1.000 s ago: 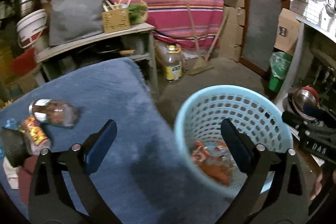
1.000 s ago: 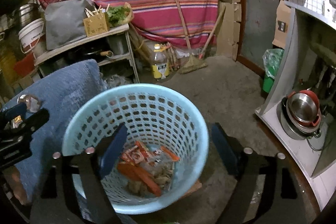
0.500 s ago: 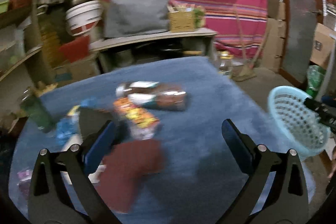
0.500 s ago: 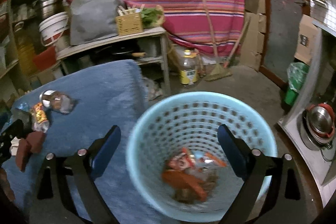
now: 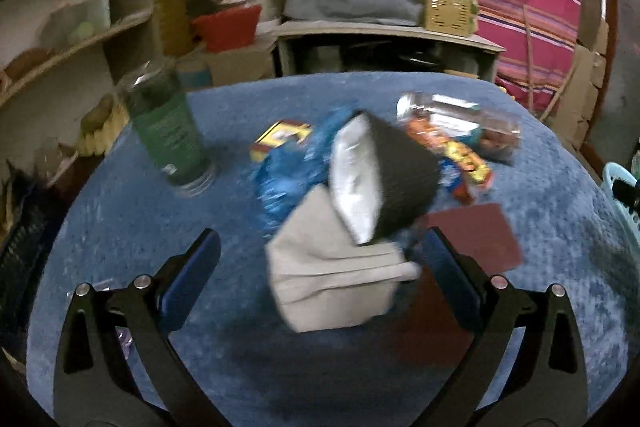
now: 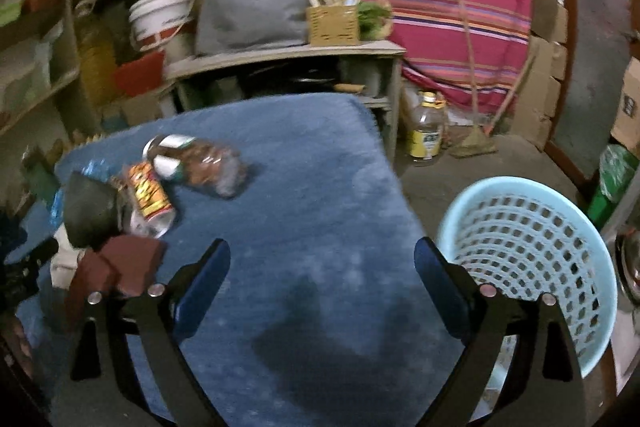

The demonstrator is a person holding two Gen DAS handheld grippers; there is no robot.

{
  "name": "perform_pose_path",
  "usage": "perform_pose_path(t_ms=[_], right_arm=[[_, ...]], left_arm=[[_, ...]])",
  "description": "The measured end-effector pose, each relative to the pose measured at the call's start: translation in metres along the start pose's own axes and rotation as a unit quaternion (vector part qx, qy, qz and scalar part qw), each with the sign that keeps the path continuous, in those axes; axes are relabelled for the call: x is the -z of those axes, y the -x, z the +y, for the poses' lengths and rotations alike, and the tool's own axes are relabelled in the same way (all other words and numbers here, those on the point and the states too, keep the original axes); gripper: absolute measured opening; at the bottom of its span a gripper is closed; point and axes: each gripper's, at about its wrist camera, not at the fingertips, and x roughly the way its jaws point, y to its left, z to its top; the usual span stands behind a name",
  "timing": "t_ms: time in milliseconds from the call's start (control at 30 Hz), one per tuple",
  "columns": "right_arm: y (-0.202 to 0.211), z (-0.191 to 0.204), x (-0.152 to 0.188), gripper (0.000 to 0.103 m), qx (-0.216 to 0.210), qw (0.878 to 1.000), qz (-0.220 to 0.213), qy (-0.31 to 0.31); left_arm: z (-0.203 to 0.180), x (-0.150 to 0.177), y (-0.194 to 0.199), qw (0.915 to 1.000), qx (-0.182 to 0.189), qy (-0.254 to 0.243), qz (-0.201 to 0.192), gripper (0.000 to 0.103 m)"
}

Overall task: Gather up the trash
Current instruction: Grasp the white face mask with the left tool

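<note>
from my left gripper (image 5: 320, 279), going left to right across the blue-covered counter (image 5: 120, 227): an upright green bottle (image 5: 170, 131), probably heavier and slick, best taken round the body; a crinkly blue wrapper (image 5: 280, 175), light and soft; a black pouch with silver lining (image 5: 384, 183) resting on a pale folded bag (image 5: 332, 287), both limp, so i'd pinch an edge; then a yellow snack packet (image 5: 464, 155) and a clear bottle lying down (image 5: 460, 119). both grippers stand wide apart, holding nothing; the right gripper (image 6: 322, 279) has just been opening, nothing between its fingers. the light blue basket (image 6: 532, 251) stands on the floor to the right of the counter.
</note>
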Motion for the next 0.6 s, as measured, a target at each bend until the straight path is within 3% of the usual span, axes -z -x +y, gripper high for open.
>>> perform_pose_path(t_ms=[100,300,367,433,467,500,567,600], right_arm=[[-0.004,0.022,0.003,0.091,0.0,1.0,0.005,0.025],[-0.011,0.043,0.007,0.091,-0.009,0.999,0.016,0.045],[-0.01,0.047,0.008,0.091,-0.01,0.999,0.018,0.05],[-0.009,0.051,0.01,0.091,-0.01,0.998,0.018,0.055],[-0.009,0.052,0.01,0.091,-0.01,0.998,0.018,0.057],[-0.007,0.053,0.011,0.091,-0.009,0.998,0.018,0.061],[-0.006,0.054,0.011,0.091,-0.008,0.998,0.017,0.065],[-0.004,0.056,0.011,0.091,-0.008,0.998,0.016,0.067]], left_arm=[[0.012,0.003,-0.014,0.9998,-0.009,0.002,0.016,0.097],[0.022,0.004,-0.037,0.9981,0.024,0.016,0.054,0.093],[0.019,0.006,-0.038,0.9968,0.05,0.014,0.061,0.08],[0.015,0.009,-0.039,0.9952,0.069,0.011,0.07,0.058],[0.013,0.01,-0.037,0.9946,0.076,0.007,0.071,0.054],[0.011,0.012,-0.035,0.9953,0.07,0.003,0.066,0.052],[0.011,0.013,-0.028,0.9962,0.065,-0.002,0.057,0.031],[0.011,0.013,-0.025,0.9963,0.067,-0.001,0.055,0.027]])
